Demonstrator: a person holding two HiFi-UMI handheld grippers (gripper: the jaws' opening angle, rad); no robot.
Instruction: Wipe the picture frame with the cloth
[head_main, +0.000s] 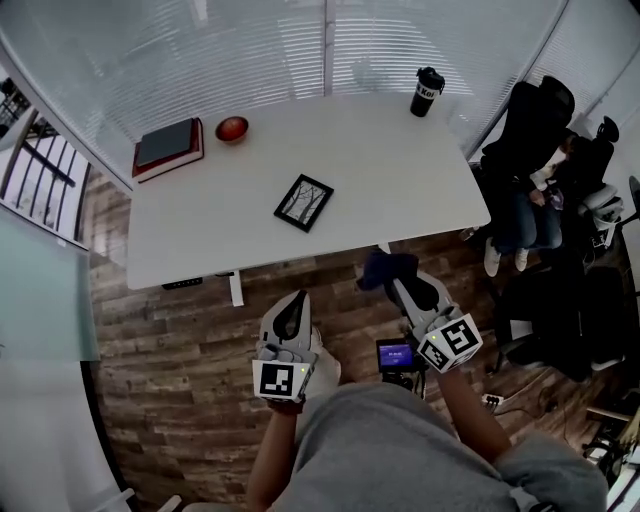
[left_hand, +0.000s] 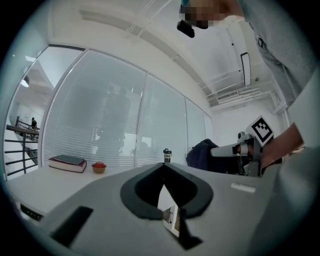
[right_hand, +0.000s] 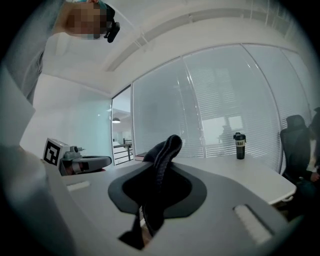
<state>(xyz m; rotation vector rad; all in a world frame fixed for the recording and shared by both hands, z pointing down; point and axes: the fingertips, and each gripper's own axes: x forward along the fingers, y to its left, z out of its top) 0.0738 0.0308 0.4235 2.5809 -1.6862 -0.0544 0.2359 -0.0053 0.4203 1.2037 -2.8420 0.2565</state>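
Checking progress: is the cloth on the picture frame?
No, the right tongs hold the cloth over the floor, away from the picture frame.

The right hand-held gripper (right_hand: 165, 170) clamps a dark cloth (right_hand: 167, 147) — black tumbler (right_hand: 240, 145) on the white table (right_hand: 235, 175) beyond.

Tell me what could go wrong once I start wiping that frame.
1. The picture frame lies unheld on the smooth table; the left gripper is shut and empty, so wiping may shove it.
2. The cloth is bunched in the right gripper; bare jaw tips might scrape its face.
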